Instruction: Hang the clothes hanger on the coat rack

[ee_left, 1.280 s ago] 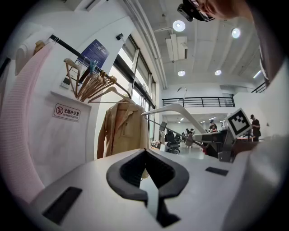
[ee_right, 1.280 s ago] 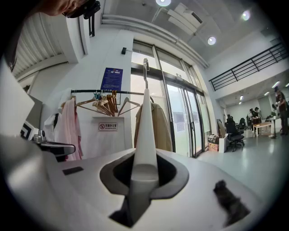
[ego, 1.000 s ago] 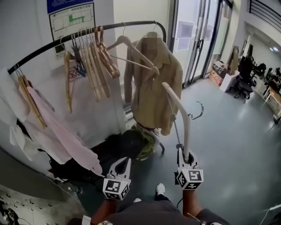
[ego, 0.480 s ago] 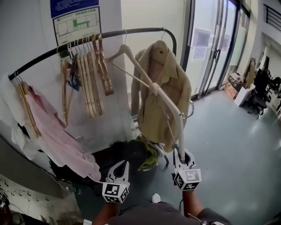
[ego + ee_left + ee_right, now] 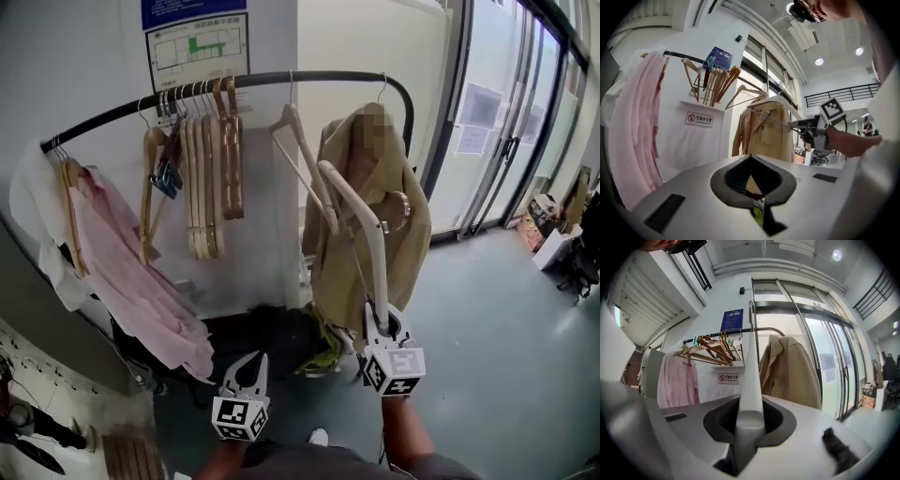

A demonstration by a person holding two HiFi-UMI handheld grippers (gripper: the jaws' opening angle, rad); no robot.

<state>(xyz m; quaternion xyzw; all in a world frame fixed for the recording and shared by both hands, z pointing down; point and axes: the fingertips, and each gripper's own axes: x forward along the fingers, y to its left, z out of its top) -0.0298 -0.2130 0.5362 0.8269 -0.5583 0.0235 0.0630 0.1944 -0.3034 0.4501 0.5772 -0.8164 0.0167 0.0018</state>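
Observation:
A black coat rack bar [image 5: 112, 114] curves across the wall. My right gripper [image 5: 383, 330] is shut on one end of a white clothes hanger [image 5: 361, 220], which rises from the jaws in front of a beige coat [image 5: 412, 234] on the rack. The hanger's top end sits just below the bar, beside another white hanger [image 5: 302, 155] hooked there. In the right gripper view the hanger arm [image 5: 751, 376] stands up from the right gripper [image 5: 750, 416] toward the bar [image 5: 740, 331]. My left gripper [image 5: 247, 368] hangs lower left, shut with nothing in it; its tips meet in the left gripper view [image 5: 750, 159].
Several wooden hangers [image 5: 202, 178] hang mid-bar, and a pink garment [image 5: 122, 272] drapes at the left end. Dark bags [image 5: 267, 337] lie on the floor under the rack. Glass doors [image 5: 506, 141] stand to the right. A wall sign [image 5: 199, 45] is above the bar.
My right gripper has carried the white hanger up and closer to the rack, so its top now nears the bar. The left gripper has shifted a little.

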